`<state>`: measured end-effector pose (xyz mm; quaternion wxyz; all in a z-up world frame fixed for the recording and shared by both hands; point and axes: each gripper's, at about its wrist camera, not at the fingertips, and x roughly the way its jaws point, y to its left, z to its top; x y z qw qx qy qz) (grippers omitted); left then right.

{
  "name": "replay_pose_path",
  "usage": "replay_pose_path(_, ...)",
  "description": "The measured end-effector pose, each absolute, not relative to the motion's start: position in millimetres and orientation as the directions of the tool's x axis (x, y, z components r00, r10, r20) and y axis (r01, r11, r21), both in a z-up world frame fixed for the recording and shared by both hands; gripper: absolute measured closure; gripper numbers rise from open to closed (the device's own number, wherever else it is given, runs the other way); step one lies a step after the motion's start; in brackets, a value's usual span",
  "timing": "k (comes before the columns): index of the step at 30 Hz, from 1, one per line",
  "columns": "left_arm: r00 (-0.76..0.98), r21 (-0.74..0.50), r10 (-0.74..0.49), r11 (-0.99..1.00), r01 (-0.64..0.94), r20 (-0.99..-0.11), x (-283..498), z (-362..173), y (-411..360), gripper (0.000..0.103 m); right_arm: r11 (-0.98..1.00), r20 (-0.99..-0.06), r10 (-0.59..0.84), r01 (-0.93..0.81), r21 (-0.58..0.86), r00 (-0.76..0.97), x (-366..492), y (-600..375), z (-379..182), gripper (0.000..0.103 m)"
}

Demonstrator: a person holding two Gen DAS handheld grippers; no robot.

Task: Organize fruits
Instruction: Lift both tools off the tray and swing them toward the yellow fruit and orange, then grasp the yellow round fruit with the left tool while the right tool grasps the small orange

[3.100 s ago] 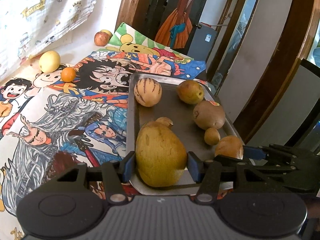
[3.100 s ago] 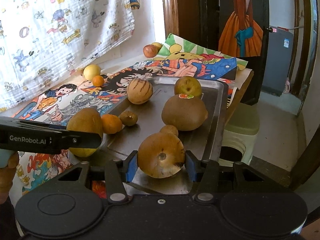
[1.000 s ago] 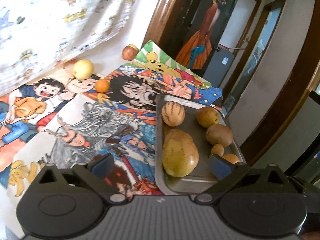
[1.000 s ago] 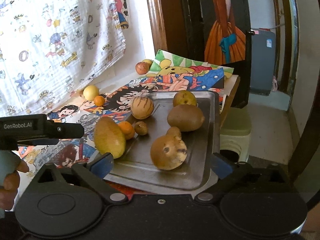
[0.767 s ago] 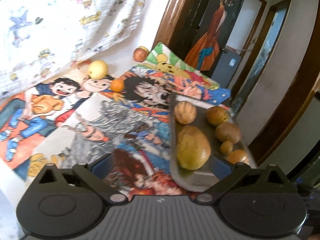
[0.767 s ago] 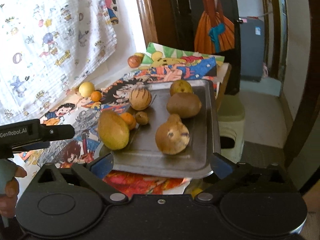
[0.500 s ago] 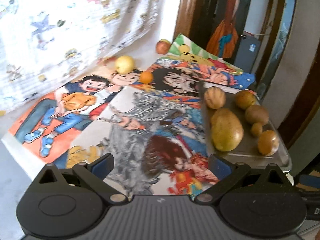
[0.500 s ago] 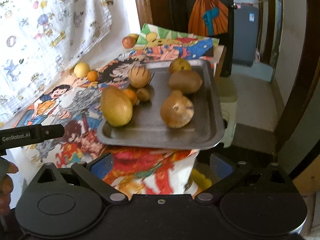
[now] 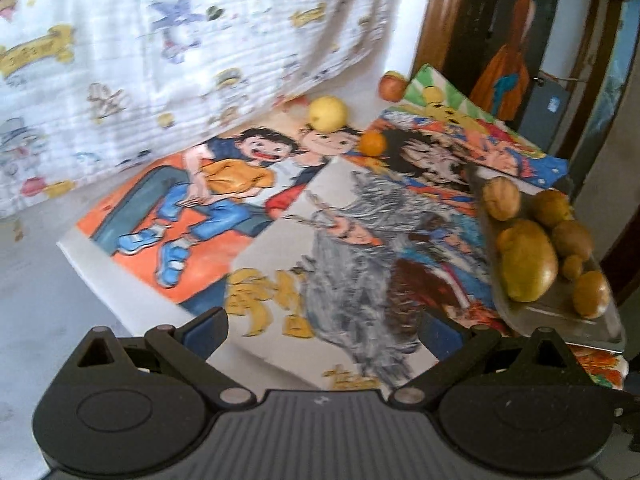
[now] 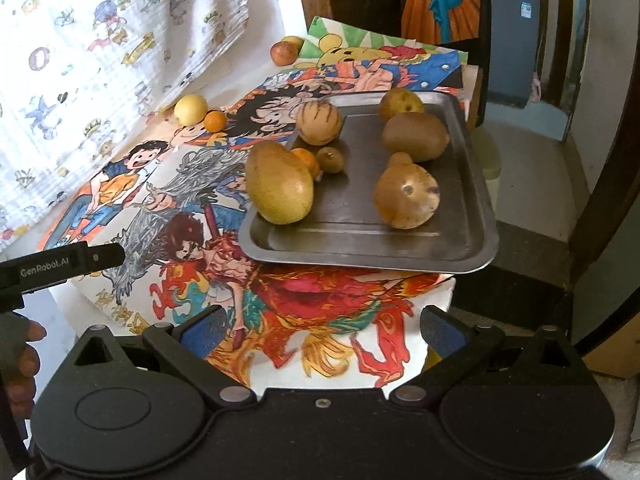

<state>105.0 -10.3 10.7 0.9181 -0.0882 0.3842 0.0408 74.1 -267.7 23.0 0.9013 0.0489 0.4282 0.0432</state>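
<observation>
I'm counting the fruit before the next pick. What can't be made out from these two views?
- Small orange fruit on the tray: right wrist view, mostly hidden behind the big yellow-green fruit; left wrist view hides it completely.
- Yellowish fruit behind the red apple: only a sliver shows.
- Left wrist view: motion blur smears fruit detail.
- Tray's right edge: cut off there.

a table [image 10: 68, 300] spread with cartoon posters [image 10: 192, 184] bears a metal tray [image 10: 476, 216] and loose fruit [image 10: 191, 109].

"GenRobot.AI" in white on the black left gripper [image 10: 60, 266]
</observation>
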Motion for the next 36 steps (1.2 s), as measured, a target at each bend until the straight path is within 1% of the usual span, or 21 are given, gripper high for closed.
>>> replay_pose_path(9, 0.709, -0.093, 0.071, 0.978, -0.189, -0.702, 103.7, 17.2, 8.5, 0.0, 0.992, -0.762, 0.128, -0.073, 0.106, 0.635, 85.3, -253.7, 31.7, 0.001)
replay_pose_path(17, 0.71, -0.078, 0.089, 0.977, -0.199, -0.698, 113.4, 19.7, 16.0, 0.0, 0.987, -0.722, 0.155, -0.141, 0.081, 0.674, 100.6, -234.2, 52.9, 0.001)
replay_pose_path(21, 0.735, -0.09, 0.096, 0.974, -0.209, -0.672, 120.0, 24.2, 24.2, 0.0, 0.972, -0.638, 0.233, -0.201, 0.124, 0.734, 106.9, -225.8, 67.0, 0.001)
replay_pose_path(23, 0.75, -0.097, 0.099, 0.972, -0.212, -0.654, 125.9, 28.9, 29.9, 0.0, 0.95, -0.564, 0.312, -0.251, 0.184, 0.764, 108.4, -224.6, 75.4, 0.001)
replay_pose_path(25, 0.768, -0.107, 0.096, 0.972, -0.209, -0.633, 134.3, 34.1, 35.5, 0.0, 0.928, -0.511, 0.371, -0.286, 0.241, 0.776, 113.6, -222.8, 83.2, 0.001)
replay_pose_path(27, 0.783, -0.121, 0.093, 0.97, -0.21, -0.615, 144.1, 39.4, 41.0, 0.0, 0.908, -0.467, 0.415, -0.323, 0.266, 0.781, 123.6, -218.5, 92.6, 0.001)
replay_pose_path(29, 0.792, -0.145, 0.087, 0.965, -0.216, -0.604, 155.7, 45.4, 47.2, 0.0, 0.898, -0.431, 0.439, -0.366, 0.244, 0.789, 135.1, -211.4, 100.7, 0.001)
replay_pose_path(31, 0.803, -0.183, 0.062, 0.961, -0.209, -0.592, 168.9, 51.5, 52.5, 0.0, 0.897, -0.415, 0.441, -0.404, 0.179, 0.796, 151.1, -204.3, 108.0, 0.001)
replay_pose_path(36, 0.837, -0.245, -0.035, 0.962, -0.12, -0.546, 208.4, 62.2, 57.8, 0.0, 0.885, -0.446, 0.399, -0.463, -0.04, 0.801, 197.4, -190.6, 114.1, 0.001)
